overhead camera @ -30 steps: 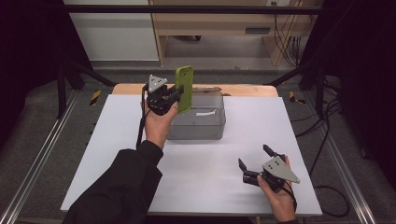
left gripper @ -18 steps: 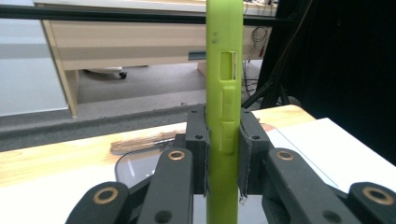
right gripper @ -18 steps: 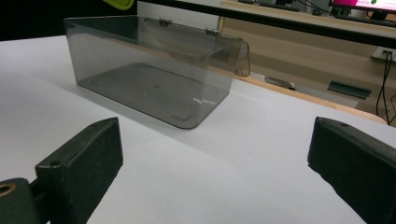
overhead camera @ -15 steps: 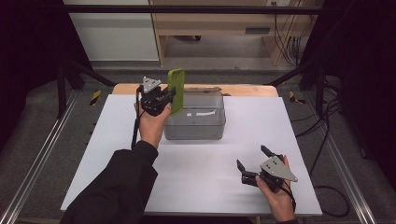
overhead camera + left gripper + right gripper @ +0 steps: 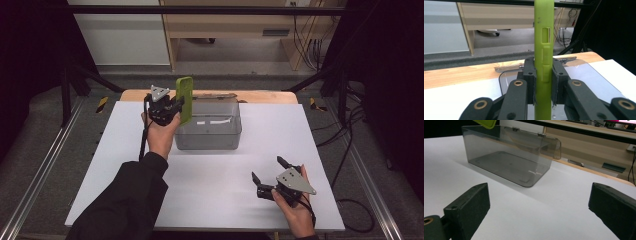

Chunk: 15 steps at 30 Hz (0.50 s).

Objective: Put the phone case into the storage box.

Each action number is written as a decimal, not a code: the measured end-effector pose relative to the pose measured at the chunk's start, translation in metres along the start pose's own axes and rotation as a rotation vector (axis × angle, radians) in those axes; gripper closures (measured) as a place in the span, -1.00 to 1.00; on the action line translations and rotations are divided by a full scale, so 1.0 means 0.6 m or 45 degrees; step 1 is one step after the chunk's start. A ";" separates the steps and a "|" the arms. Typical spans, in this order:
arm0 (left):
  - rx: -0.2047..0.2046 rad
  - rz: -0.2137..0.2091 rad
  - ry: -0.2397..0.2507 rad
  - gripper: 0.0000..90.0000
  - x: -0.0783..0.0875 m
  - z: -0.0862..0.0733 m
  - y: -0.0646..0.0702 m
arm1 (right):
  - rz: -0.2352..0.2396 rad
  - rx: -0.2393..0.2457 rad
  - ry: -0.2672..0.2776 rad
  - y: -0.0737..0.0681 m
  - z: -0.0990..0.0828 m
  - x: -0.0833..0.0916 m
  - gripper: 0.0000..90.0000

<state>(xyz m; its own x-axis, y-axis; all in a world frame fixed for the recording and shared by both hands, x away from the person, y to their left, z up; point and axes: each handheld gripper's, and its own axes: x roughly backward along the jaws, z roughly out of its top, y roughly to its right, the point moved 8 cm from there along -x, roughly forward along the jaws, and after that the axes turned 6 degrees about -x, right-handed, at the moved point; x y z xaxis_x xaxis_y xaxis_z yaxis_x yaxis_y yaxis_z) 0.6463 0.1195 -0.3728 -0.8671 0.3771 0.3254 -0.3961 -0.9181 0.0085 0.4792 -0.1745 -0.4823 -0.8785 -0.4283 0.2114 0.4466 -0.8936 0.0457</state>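
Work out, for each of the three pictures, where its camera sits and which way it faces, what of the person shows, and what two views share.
High view: above the person's side, looking forward and down on the white table; both forearms, left tool, right tool.
Left gripper view: on the left tool, facing the far wall, jaws clamping the upright green phone case.
Right gripper view: on the right tool, low over the table; open jaws.
Shared: the clear smoky box and the case.

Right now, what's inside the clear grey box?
The clear grey box looks empty: its bare floor shows through the walls. The green phone case, gripped upright in the left claw, hides the box's near-left corner in the high view.
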 end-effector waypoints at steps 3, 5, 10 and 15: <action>-0.002 0.006 -0.022 0.72 -0.003 -0.008 -0.004 | 0.021 0.000 -0.015 -0.004 -0.001 -0.001 -0.91; 0.001 0.012 -0.029 0.72 -0.005 -0.012 -0.006 | 0.027 0.004 -0.025 -0.005 -0.003 -0.001 -0.91; 0.002 0.020 -0.047 0.72 -0.010 -0.019 -0.012 | 0.031 0.002 -0.027 -0.005 -0.003 -0.002 -0.91; 0.021 0.031 -0.050 0.72 -0.010 -0.020 -0.020 | 0.046 0.003 -0.035 -0.008 -0.003 -0.002 -0.91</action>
<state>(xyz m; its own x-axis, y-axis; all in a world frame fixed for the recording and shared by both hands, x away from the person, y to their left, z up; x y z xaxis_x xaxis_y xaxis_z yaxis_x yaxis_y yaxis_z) 0.6526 0.1296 -0.3861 -0.8639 0.3500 0.3623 -0.3699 -0.9289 0.0153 0.4777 -0.1698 -0.4844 -0.8571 -0.4561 0.2394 0.4781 -0.8774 0.0401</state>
